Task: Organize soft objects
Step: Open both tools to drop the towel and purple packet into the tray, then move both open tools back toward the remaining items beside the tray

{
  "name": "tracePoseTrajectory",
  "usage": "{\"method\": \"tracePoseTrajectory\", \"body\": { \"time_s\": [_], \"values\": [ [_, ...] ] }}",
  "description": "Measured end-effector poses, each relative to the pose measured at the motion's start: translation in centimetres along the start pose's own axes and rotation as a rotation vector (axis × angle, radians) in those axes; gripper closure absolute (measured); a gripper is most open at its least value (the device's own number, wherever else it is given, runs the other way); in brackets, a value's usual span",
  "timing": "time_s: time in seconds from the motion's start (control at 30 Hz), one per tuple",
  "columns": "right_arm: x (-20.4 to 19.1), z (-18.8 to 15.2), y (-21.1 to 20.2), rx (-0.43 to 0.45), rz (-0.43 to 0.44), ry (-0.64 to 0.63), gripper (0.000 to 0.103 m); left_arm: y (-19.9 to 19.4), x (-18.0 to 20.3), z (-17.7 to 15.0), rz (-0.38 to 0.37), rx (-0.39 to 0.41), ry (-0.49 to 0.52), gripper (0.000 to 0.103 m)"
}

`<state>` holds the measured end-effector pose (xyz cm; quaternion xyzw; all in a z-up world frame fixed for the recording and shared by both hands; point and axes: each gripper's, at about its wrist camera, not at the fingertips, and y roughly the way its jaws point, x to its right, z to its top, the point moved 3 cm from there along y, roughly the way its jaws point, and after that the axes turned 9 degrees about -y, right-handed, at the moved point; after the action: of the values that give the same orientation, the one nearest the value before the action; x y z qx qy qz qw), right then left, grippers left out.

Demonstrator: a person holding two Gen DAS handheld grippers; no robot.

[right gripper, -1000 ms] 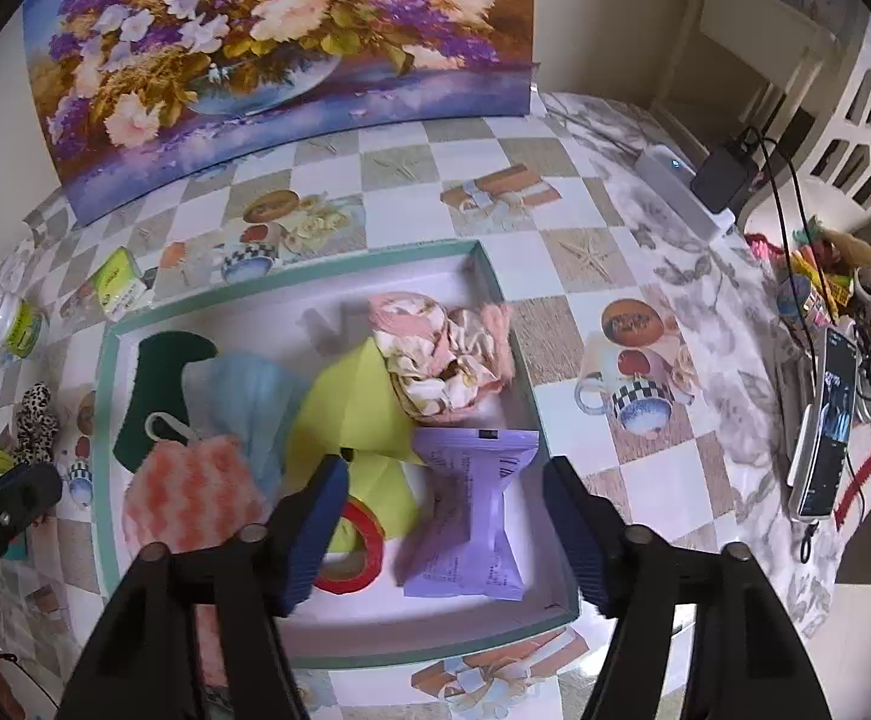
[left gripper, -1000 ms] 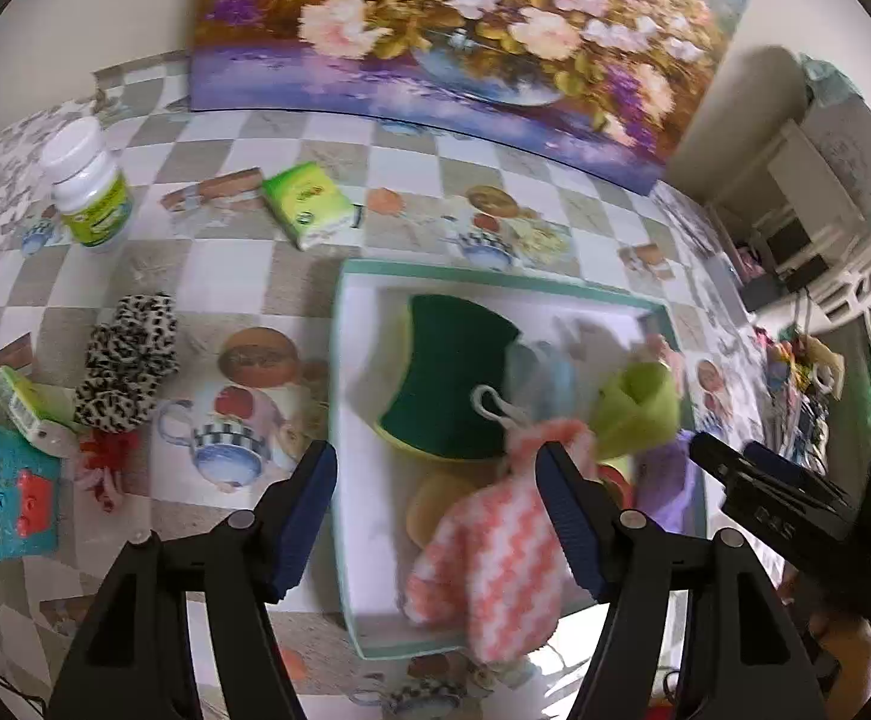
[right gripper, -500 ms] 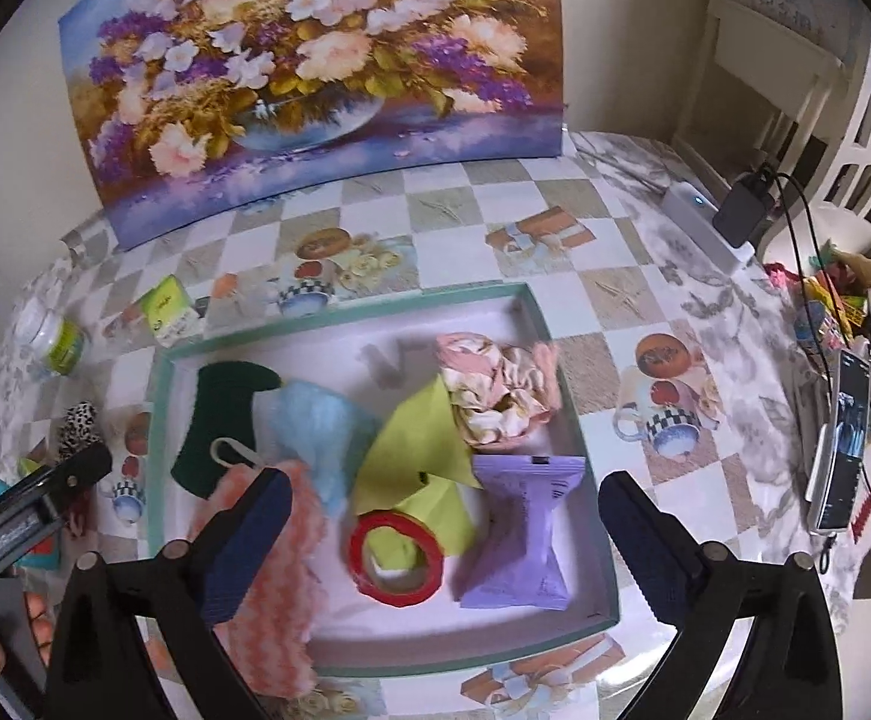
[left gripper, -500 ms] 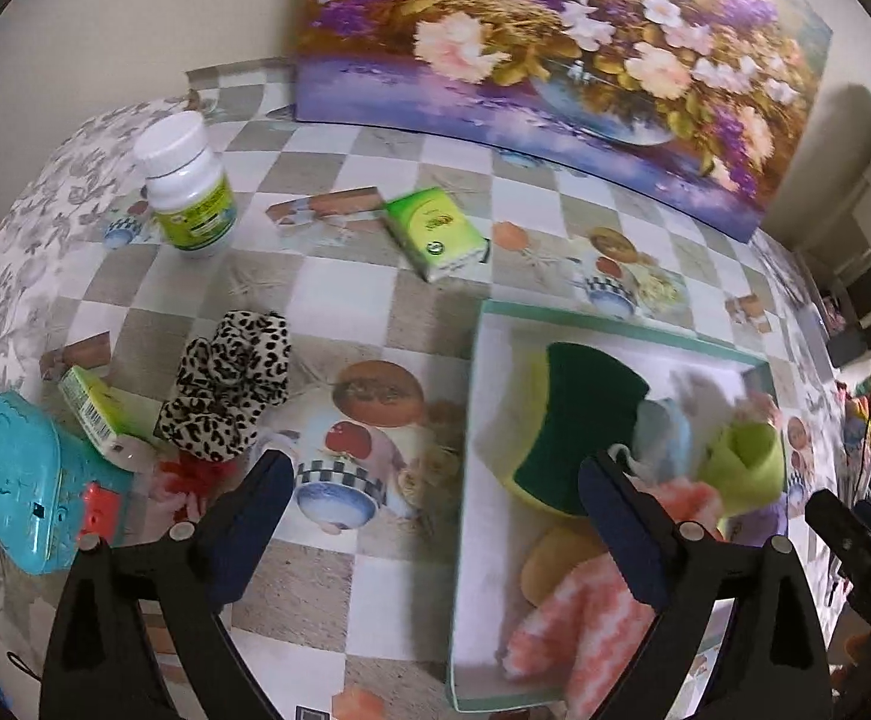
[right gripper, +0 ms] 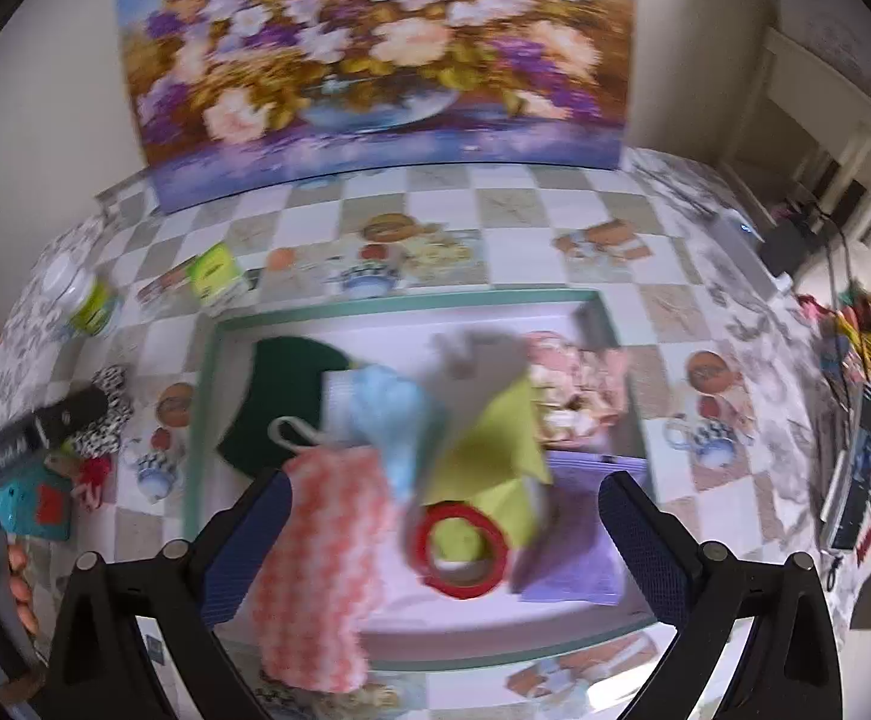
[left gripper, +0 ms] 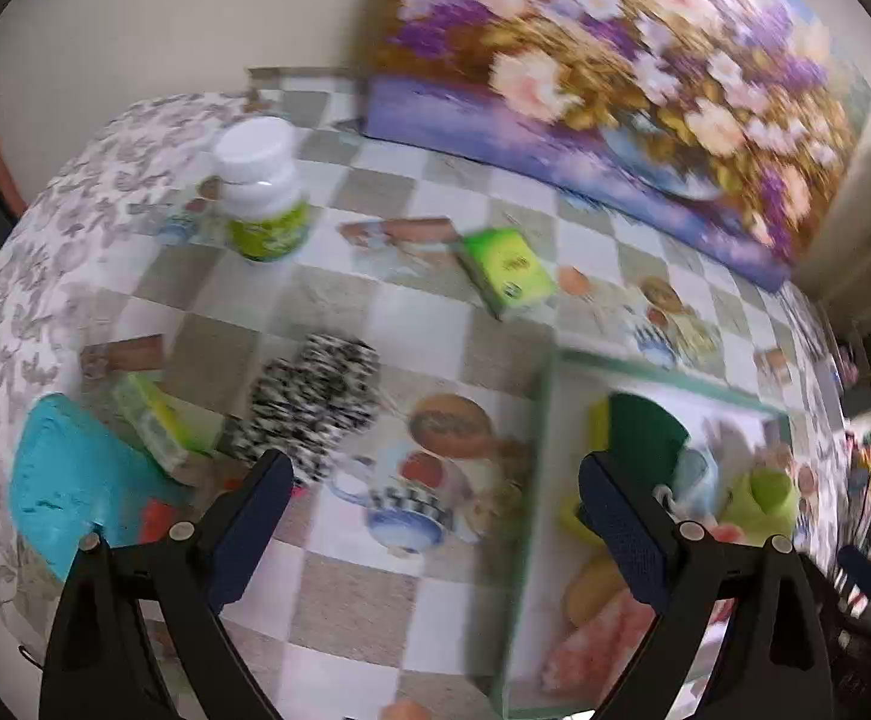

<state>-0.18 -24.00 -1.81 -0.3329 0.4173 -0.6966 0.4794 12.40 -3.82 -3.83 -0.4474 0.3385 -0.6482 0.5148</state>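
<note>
My left gripper (left gripper: 435, 480) is open and holds nothing; it hangs over the checked tablecloth, left of the green-rimmed tray (left gripper: 540, 480). A leopard-print scrunchie (left gripper: 315, 402) lies just beyond its left finger. My right gripper (right gripper: 444, 492) is open and holds nothing above the tray (right gripper: 201, 420). Below it lie a pink-and-white knitted cloth (right gripper: 321, 564) draped over the near rim, a blue cloth (right gripper: 387, 414), a yellow-green cloth (right gripper: 495, 450), a red tape ring (right gripper: 459, 546), a purple packet (right gripper: 573, 540), a floral scrunchie (right gripper: 579, 384) and a dark green sponge (right gripper: 279, 396).
On the cloth left of the tray stand a white bottle (left gripper: 261, 192), a green box (left gripper: 507, 273), a teal box (left gripper: 69, 480) and a small yellow-green carton (left gripper: 153, 420). A flower painting (right gripper: 375, 60) leans on the back wall. Cables and clutter (right gripper: 855, 420) lie at the right edge.
Both grippers' jaws have widened. The left one has swung left from over the pink cloth in the tray to the tablecloth by the leopard scrunchie. The right one has drawn back slightly.
</note>
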Motion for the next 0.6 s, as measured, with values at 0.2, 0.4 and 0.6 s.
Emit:
{"method": "tracePoseTrajectory", "body": {
  "time_s": [0.2,0.4,0.6],
  "values": [
    [-3.1,0.2,0.1,0.011,0.071,-0.047,0.000,-0.7,-3.0,1.4,0.014,0.059,-0.092,0.007],
    [-4.0,0.1,0.9,-0.012,0.053,-0.063,0.000,-1.4,-4.5,2.3,0.008,0.105,-0.132,0.000],
    [-4.5,0.1,1.3,-0.016,0.042,-0.065,0.000,-1.6,-5.4,2.8,0.001,0.121,-0.147,0.000]
  ]
}}
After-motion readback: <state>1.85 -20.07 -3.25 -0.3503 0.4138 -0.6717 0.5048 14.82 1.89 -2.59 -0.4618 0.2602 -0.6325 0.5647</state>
